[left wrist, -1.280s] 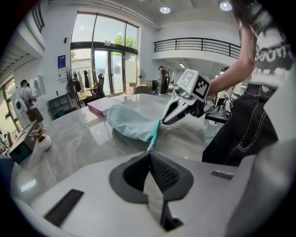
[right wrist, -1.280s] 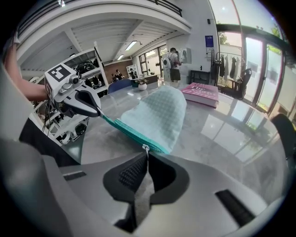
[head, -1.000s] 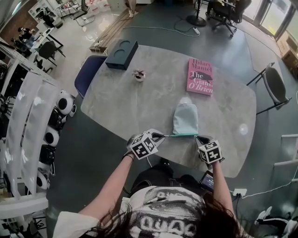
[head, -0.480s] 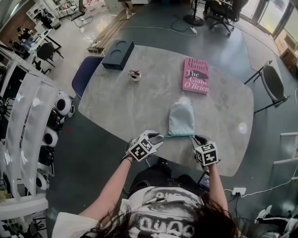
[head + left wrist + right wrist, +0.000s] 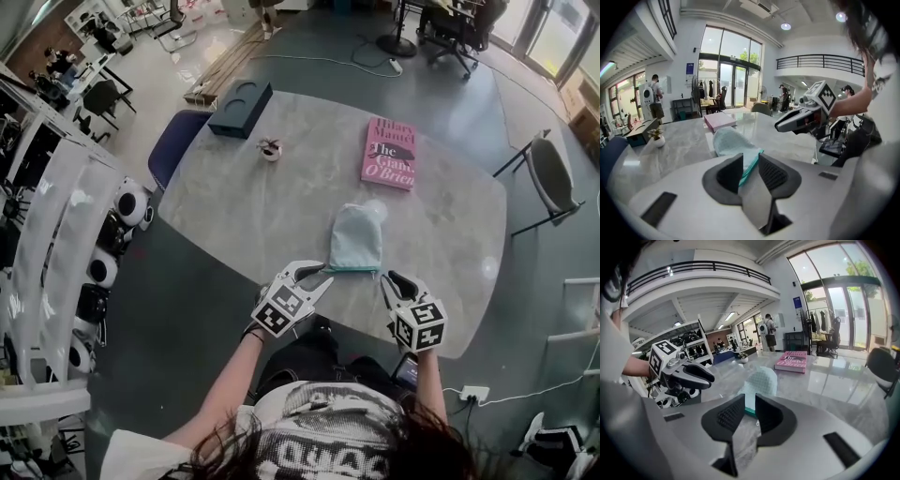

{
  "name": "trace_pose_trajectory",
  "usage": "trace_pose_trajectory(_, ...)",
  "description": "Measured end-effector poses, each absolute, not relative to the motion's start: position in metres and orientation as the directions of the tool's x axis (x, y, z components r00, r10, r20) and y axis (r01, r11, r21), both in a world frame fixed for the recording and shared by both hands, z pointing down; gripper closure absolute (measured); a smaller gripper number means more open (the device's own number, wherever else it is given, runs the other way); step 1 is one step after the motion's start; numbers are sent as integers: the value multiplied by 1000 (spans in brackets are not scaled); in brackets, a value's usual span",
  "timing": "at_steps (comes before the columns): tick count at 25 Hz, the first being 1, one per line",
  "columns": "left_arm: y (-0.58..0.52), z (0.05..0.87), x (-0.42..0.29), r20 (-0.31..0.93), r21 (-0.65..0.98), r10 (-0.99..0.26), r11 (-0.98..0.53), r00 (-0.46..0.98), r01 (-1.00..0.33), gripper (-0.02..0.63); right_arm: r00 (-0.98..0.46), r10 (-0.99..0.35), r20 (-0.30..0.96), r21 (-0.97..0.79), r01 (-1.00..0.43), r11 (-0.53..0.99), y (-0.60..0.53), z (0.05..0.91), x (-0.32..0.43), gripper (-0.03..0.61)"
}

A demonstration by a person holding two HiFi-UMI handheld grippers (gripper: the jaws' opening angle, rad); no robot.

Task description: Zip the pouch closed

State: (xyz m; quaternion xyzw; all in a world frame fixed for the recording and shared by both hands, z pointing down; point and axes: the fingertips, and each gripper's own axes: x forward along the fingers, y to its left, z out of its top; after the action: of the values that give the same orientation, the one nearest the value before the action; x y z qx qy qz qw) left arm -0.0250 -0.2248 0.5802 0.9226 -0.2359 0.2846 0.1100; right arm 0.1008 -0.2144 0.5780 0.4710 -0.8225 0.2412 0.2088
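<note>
Near the table's front edge, between my two grippers, lies the pale blue pouch (image 5: 354,239); it is flat on the grey marble table (image 5: 244,206), its rounded end pointing away from me and its teal zip edge (image 5: 354,270) running along the side closest to me; whether the zip is drawn all the way across I cannot tell.

My left gripper (image 5: 319,274) sits just beside the pouch's left corner; its jaws have just sprung apart and then eased inward a little, and they now stand open with a clear gap; the pads press on nothing, and the left gripper view only shows the teal edge through the gap, out beyond the tips. My right gripper (image 5: 392,279) is just beside the pouch's right corner; its jaws are apart too, holding nothing, with the pouch's near edge visible past them in the right gripper view. Both grippers point toward the pouch and tilt downward, each marker cube facing up at me.

Further out on the table, well beyond the pouch, a pink book (image 5: 388,153) lies flat; to its left stands a small potted plant (image 5: 270,149); at the far left corner rests a dark box (image 5: 242,109); a blue chair (image 5: 178,145) is tucked against the table's left side, and a grey chair (image 5: 548,173) stands off to the right.
</note>
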Motion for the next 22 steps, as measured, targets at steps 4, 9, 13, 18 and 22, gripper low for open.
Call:
trace_pose_trajectory(4,-206,556,-9,529,90,-435,-825,729,-557,522,-518,-675,525,-209,-848,488,-196,552,97,508)
trace_pose_trajectory(9,-174,535,12,487,97,-484,-797,727,-596,531,-578,-679,452,-208,-809,550,-170,513,97,508)
trace_pose_trajectory(13,-146,525,20,475,89,-522,-772,708,-629,535,-620,-672,405,-213,-779,590,-143,492,101,509)
trace_pose_trajectory(18,-108,505,44,421,102,-581,-733,697,-673,540,-649,-656,386,-214,-755,620,-103,488,122,509)
trace_pose_trajectory(22,-77,491,63,381,109,-625,-701,682,-704,548,-674,-631,384,-216,-730,648,-70,492,136,509)
